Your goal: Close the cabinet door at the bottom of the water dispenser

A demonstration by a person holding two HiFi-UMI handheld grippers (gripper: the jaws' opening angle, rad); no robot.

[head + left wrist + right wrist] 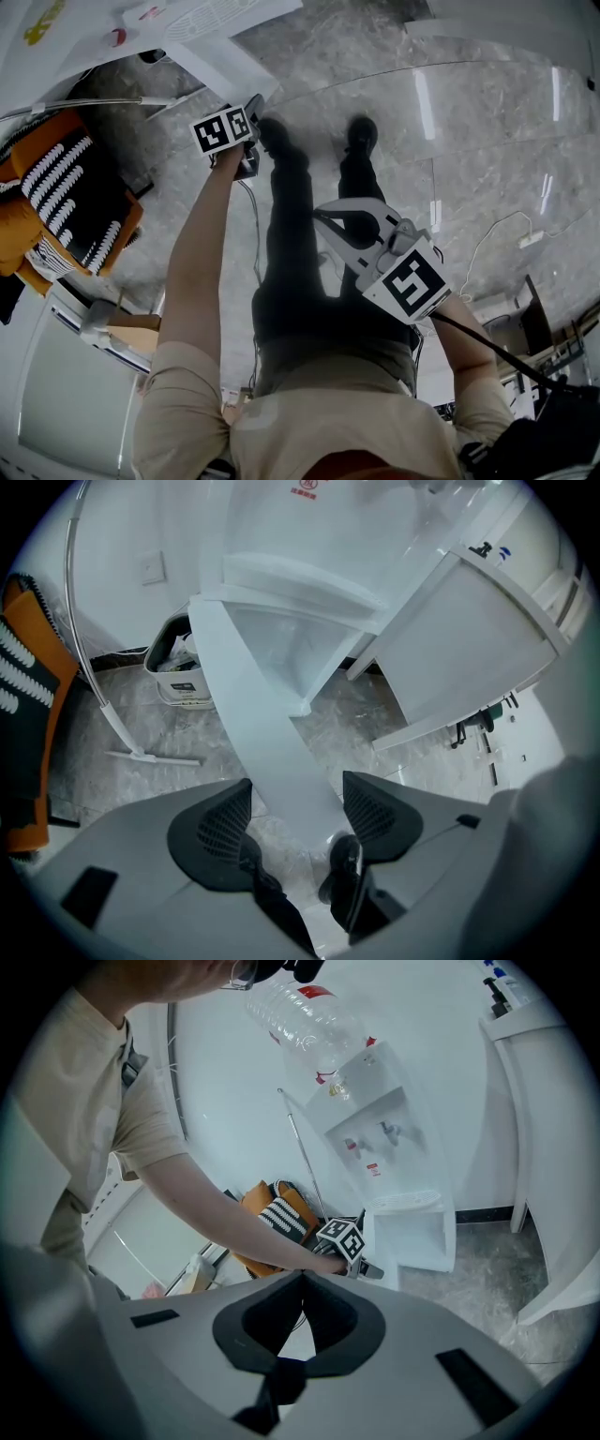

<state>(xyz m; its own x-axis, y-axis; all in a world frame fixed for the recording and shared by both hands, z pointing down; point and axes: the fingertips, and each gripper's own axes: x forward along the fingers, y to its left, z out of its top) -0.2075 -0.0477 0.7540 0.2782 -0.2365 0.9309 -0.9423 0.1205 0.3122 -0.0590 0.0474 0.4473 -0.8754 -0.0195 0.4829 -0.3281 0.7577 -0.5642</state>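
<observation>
The water dispenser [389, 1147] stands against the white wall with its bottom cabinet [412, 1237] open. Its white door [258, 714] swings out toward me; in the head view the door [225, 70] lies at the top left. My left gripper [297, 808] points steeply down and is open, its jaws straddling the door's free edge without pressing on it. In the head view the left gripper [255, 105] is at the door's tip. My right gripper [319, 217] hangs in mid-air over my legs, shut on nothing. The right gripper [302, 1277] is well back from the dispenser.
An orange bag with a striped cloth [66, 202] lies to the left. A bin [178, 672] and a thin pole on a stand [112, 714] are by the wall. A white counter [478, 649] stands right of the dispenser. My shoes [361, 131] and cables [497, 234] are on the marble floor.
</observation>
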